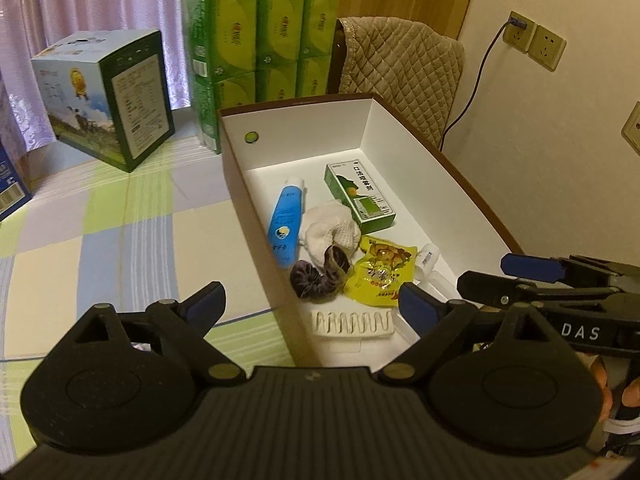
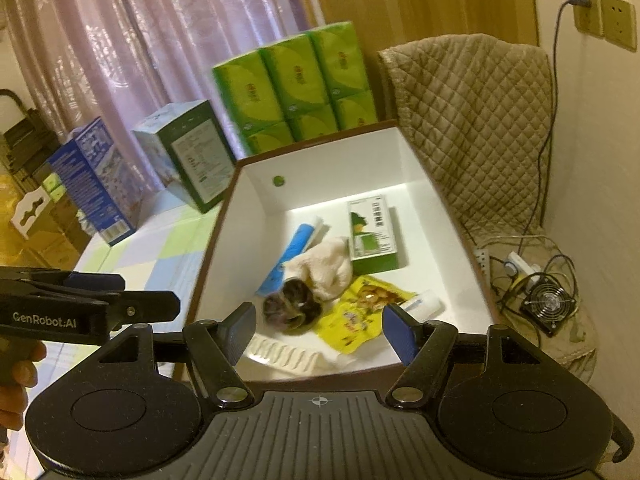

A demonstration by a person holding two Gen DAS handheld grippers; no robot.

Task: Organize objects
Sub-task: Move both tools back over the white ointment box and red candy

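Note:
An open box, white inside and brown outside (image 1: 304, 132) (image 2: 328, 160), lies on the checked cloth. It holds a blue tube (image 1: 286, 224) (image 2: 298, 248), a small green carton (image 1: 358, 194) (image 2: 372, 236), a white cloth (image 1: 332, 232) (image 2: 324, 268), a dark scrunchie (image 1: 318, 278) (image 2: 290, 308), a yellow snack packet (image 1: 378, 276) (image 2: 356, 316), a small white bottle (image 1: 428, 258) (image 2: 422, 304) and a ridged white tray (image 1: 352, 320) (image 2: 280, 354). My left gripper (image 1: 312, 306) (image 2: 148, 292) hovers open over the box's near left wall. My right gripper (image 2: 320, 330) (image 1: 492, 276) is open above the near end. Neither holds anything.
Stacked green tissue packs (image 1: 256, 52) (image 2: 296, 88) and a printed carton (image 1: 108, 96) (image 2: 188, 152) stand behind the box. A blue carton (image 2: 96, 184) is further left. A quilted chair cover (image 2: 472, 128), wall sockets (image 1: 536, 40), cables and a small fan (image 2: 548, 306) lie to the right.

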